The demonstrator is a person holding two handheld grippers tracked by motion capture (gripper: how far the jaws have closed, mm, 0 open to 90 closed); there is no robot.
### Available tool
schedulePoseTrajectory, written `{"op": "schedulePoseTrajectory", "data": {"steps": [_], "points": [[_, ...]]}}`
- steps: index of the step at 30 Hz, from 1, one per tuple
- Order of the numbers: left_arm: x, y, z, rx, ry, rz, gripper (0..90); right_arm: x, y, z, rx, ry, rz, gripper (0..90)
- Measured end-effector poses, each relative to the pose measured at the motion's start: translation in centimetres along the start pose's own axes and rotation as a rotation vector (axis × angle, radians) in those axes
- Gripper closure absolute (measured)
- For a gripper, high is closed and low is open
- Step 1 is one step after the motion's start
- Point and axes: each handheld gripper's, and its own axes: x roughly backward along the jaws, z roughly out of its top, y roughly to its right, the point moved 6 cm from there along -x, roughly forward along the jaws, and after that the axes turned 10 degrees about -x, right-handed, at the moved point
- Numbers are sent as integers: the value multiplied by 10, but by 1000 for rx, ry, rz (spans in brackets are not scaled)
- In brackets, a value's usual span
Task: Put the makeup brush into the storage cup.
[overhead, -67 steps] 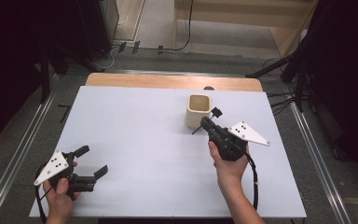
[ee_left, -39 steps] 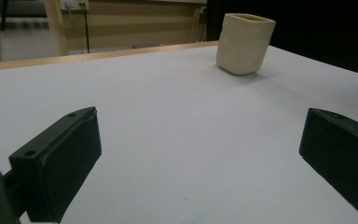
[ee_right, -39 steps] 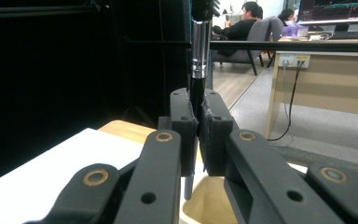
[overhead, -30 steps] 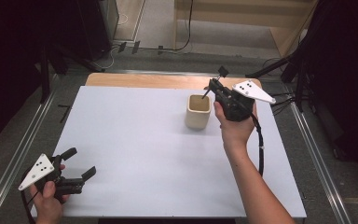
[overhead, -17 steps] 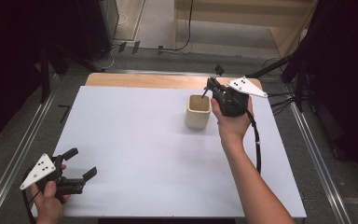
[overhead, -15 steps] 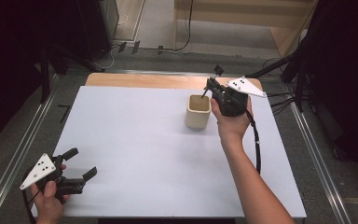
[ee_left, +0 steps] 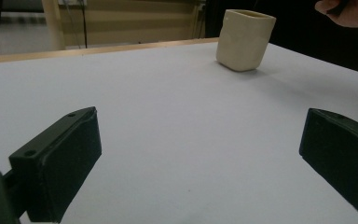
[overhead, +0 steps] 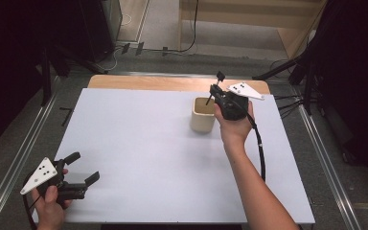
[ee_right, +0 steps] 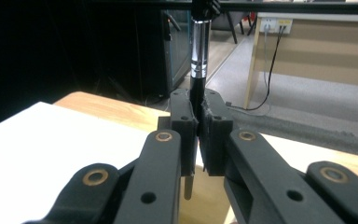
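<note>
Right hand-held gripper [overhead: 214, 93] clamped on a thin metal tool [ee_right: 197, 56], its lower tip just over the beige cup [overhead: 203, 115] directly beneath. Left hand-held gripper [overhead: 82, 167] jaws apart, resting on desk [overhead: 134, 143].

The high view looks forward and down from above the tabletop's [overhead: 139, 158] near edge, taking in the whole white top and the floor beyond its far edge. The left gripper view sits low at the near left corner, skimming across toward the beige cup [ee_left: 244, 39]. The right gripper view looks level, close along its own tongs [ee_right: 198, 126] past the far edge. High and left views share the cup [overhead: 203, 115].
</note>
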Motion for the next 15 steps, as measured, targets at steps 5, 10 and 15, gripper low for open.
{"op": "schedulePoseTrajectory", "data": {"steps": [5,10,15], "points": [[-1,0,0,0,-1,-2,0,-4,1,-5,6,-16,-4,871],[-1,0,0,1,-2,-2,0,-8,1,-8,4,-28,-3,871],[-1,0,-1,3,-3,-3,0,-15,3,-18,-21,-55,2,871]]}}
